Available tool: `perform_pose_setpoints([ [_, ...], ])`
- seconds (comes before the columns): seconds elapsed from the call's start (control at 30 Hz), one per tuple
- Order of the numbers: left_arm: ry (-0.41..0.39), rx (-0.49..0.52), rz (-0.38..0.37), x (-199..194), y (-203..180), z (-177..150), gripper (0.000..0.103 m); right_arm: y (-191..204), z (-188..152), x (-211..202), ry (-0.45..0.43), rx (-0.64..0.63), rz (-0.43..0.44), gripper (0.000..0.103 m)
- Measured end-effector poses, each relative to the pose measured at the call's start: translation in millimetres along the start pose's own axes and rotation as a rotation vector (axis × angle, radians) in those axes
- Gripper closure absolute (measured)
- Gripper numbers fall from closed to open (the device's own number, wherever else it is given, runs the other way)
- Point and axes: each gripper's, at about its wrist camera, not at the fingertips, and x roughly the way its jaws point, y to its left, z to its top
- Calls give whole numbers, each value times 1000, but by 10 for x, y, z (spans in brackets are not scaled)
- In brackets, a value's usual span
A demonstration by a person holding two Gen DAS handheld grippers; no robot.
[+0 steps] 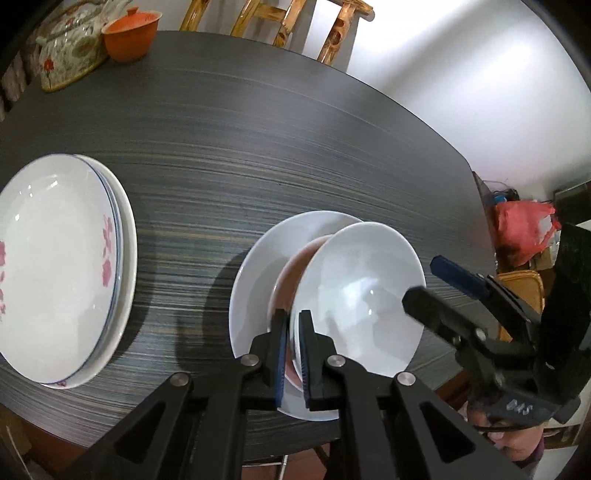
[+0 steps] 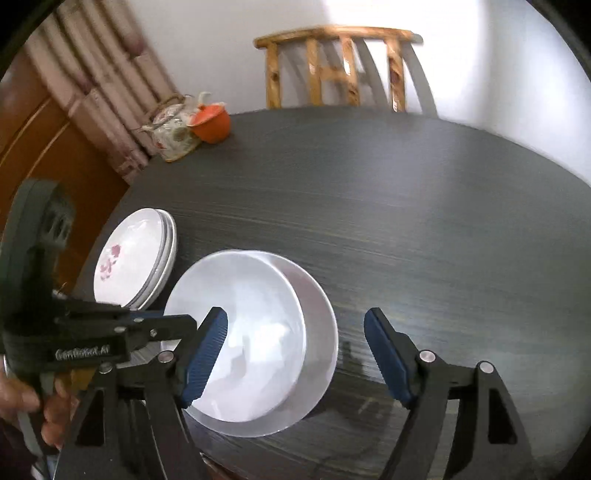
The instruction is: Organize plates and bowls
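Observation:
My left gripper [image 1: 293, 354] is shut on the near rim of a white bowl [image 1: 358, 291]. The bowl is tilted and sits above a pink-brown bowl [image 1: 291, 273], which rests in a larger white plate [image 1: 258, 266]. In the right wrist view the white bowl [image 2: 243, 332] covers most of that plate [image 2: 317, 332]. My right gripper [image 2: 295, 354] is open and empty, with its jaws wide on either side of the bowl's near right edge. It also shows in the left wrist view [image 1: 439, 280]. A stack of flowered white plates [image 1: 55, 258] lies at the left, also visible in the right wrist view [image 2: 133, 258].
A dark striped table [image 1: 258, 147] carries everything. A flowered teapot [image 1: 70, 55] and an orange lidded cup [image 1: 131, 33] stand at the far left corner. A wooden chair [image 2: 340, 70] stands behind the table. A red bag [image 1: 521, 229] lies past the right edge.

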Motion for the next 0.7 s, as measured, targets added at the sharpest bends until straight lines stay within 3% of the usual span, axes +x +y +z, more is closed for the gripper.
perform_pose_setpoints([
  [0.27,-51,70,92,-168,-139,-49,88,-335,-13,-13,-16,156,70,30],
  [0.37,-57,75,102,-168,-136,-45,80,-501,-53,-25,-29,246,134,30],
  [0.43,-52,72,86,-162,-100,-62,80,-555,-63,3,-31,274,141,30],
  [0.6,-136,120,105,-267,-107,-198,80,-549,-122,-44,-52,285,147,30],
  [0.7,-213,171,160,-374,-92,-343,79,-550,-152,-75,-71,296,162,30],
])
